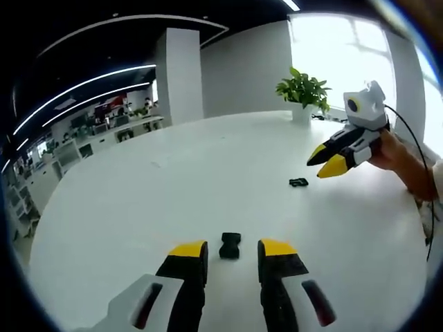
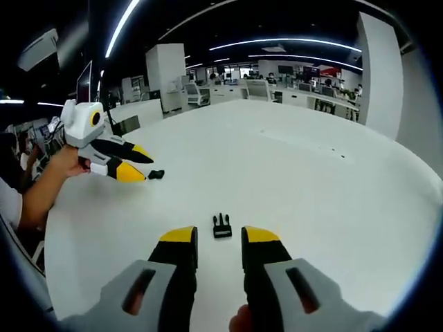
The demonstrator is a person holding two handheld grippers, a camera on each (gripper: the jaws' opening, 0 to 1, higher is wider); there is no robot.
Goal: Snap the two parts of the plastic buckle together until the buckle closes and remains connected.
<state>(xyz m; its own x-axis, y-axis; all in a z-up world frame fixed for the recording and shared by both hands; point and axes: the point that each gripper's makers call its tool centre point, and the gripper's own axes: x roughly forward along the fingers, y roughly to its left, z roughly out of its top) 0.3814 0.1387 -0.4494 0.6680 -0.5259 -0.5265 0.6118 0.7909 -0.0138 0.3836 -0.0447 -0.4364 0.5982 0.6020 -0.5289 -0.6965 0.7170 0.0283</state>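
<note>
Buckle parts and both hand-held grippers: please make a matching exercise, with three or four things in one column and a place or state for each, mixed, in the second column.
Things:
1. Socket half of the buckle
2. Pronged half of the buckle
3. Potted plant
4. Right hand-held gripper

Places or states:
A. At the far edge of the white table
B. Held in the air, jaws open and empty
C. Flat on the table just ahead of the left hand-held gripper
D. Flat on the table just ahead of the right hand-held gripper

Pairs: 1-C, 2-D, 3-A, 4-B

Buckle part (image 1: 230,245) between open claw (image 1: 232,250)
</note>
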